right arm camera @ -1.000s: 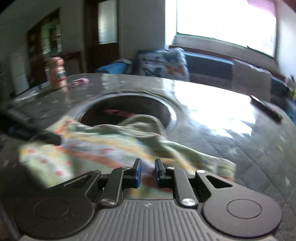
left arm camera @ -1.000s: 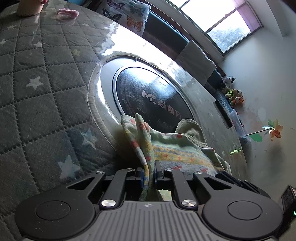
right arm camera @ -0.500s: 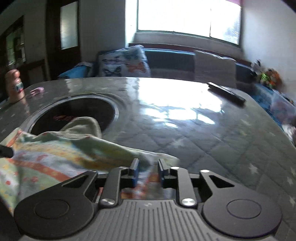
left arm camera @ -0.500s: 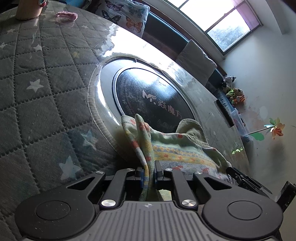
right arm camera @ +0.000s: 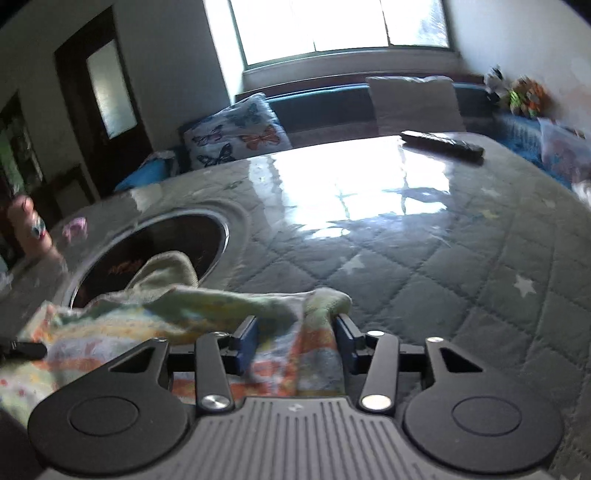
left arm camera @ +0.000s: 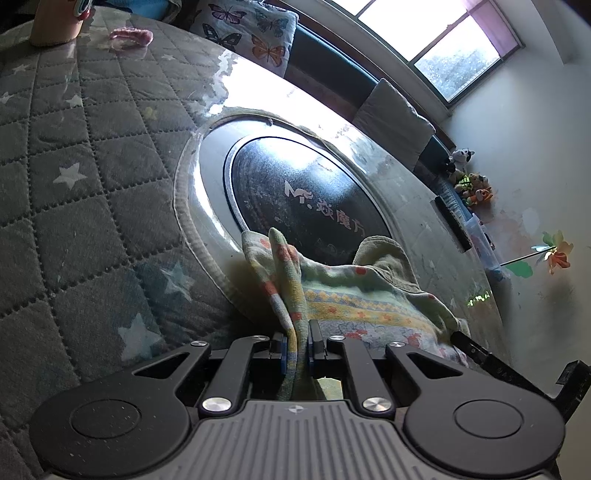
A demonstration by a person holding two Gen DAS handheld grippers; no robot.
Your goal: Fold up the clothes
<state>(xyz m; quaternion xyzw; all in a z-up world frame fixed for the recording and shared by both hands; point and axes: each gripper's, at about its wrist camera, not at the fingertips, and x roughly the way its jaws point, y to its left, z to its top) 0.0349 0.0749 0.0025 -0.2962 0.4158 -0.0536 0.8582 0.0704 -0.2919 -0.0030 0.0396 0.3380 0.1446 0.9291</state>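
A small patterned garment (left arm camera: pixel 354 295), pale green with orange and yellow bands, lies on the quilted table cover (left arm camera: pixel 74 184) partly over a round black glass inset (left arm camera: pixel 303 199). My left gripper (left arm camera: pixel 296 345) is shut on a bunched fold of the garment at its left end. In the right wrist view the garment (right arm camera: pixel 177 314) stretches leftward. My right gripper (right arm camera: pixel 297 334) is open, its jaws wide apart with the garment's right end lying loose between them. The tip of the right gripper shows in the left wrist view (left arm camera: pixel 476 350).
A grey quilted star cover lies over the table under a glossy clear sheet. A black remote (right arm camera: pixel 441 146) lies at the far right edge. A pink cup (left arm camera: pixel 55 22) and a pink hair tie (left arm camera: pixel 131 35) sit at the far left. A sofa with a butterfly cushion (right arm camera: pixel 236 138) stands behind.
My right gripper swung right along the garment and opened its jaws, letting go of the cloth. My left gripper stays shut on its fold, barely moved.
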